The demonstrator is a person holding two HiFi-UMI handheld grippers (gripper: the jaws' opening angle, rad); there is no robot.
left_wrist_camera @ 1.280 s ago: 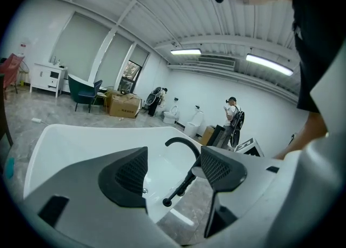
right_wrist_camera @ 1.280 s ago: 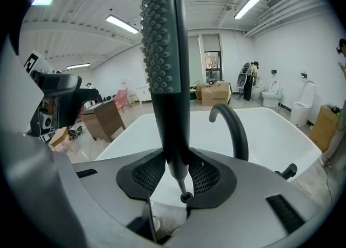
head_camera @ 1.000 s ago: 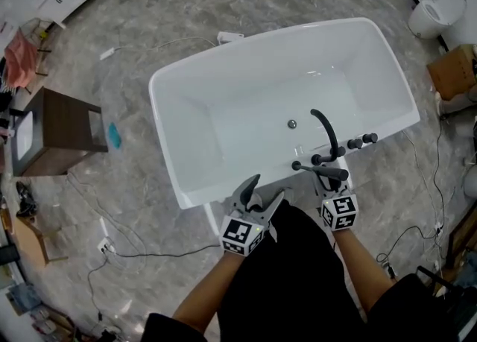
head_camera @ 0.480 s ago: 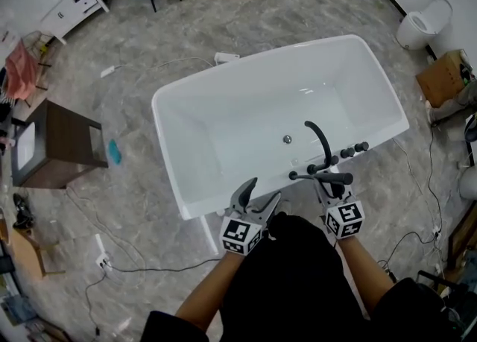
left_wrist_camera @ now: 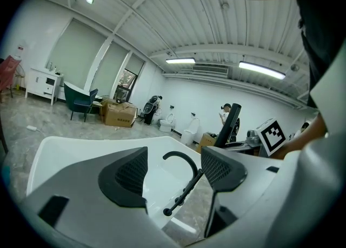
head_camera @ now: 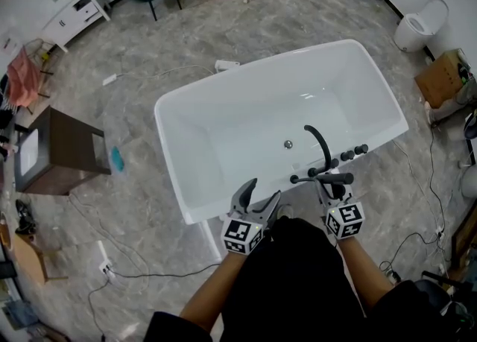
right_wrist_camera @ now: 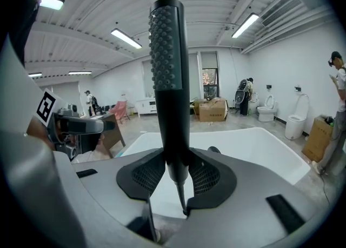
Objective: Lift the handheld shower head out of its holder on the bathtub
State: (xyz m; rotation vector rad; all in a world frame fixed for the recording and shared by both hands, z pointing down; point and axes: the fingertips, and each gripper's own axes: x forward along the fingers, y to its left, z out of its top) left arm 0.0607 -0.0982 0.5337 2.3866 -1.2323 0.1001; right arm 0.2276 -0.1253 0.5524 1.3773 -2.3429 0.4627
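The white bathtub [head_camera: 186,199] lies just ahead of me, with a curved black faucet [head_camera: 319,141] and black knobs [head_camera: 350,154] on its near right rim. My right gripper [head_camera: 333,184] is shut on the black handheld shower head [head_camera: 334,178] above that rim. In the right gripper view the shower head [right_wrist_camera: 168,79] stands upright between the pads [right_wrist_camera: 146,174] of the right gripper [right_wrist_camera: 175,174], and a thin hose [right_wrist_camera: 179,198] hangs below it. My left gripper [head_camera: 257,200] hovers open by the near rim. In the left gripper view the left gripper [left_wrist_camera: 174,171] has nothing between its pads, and the faucet [left_wrist_camera: 181,158] shows in the gap.
A dark wood cabinet [head_camera: 63,150] stands left of the tub. Cables [head_camera: 112,258] run over the marble floor. A toilet [head_camera: 421,24] and a cardboard box [head_camera: 440,72] are at the far right. A white dresser [head_camera: 74,5] stands at the far left. A person [left_wrist_camera: 226,113] is far off.
My right gripper has risen a little with the shower head in it. The head view has tipped, so more of the far room shows. The left gripper has hardly moved.
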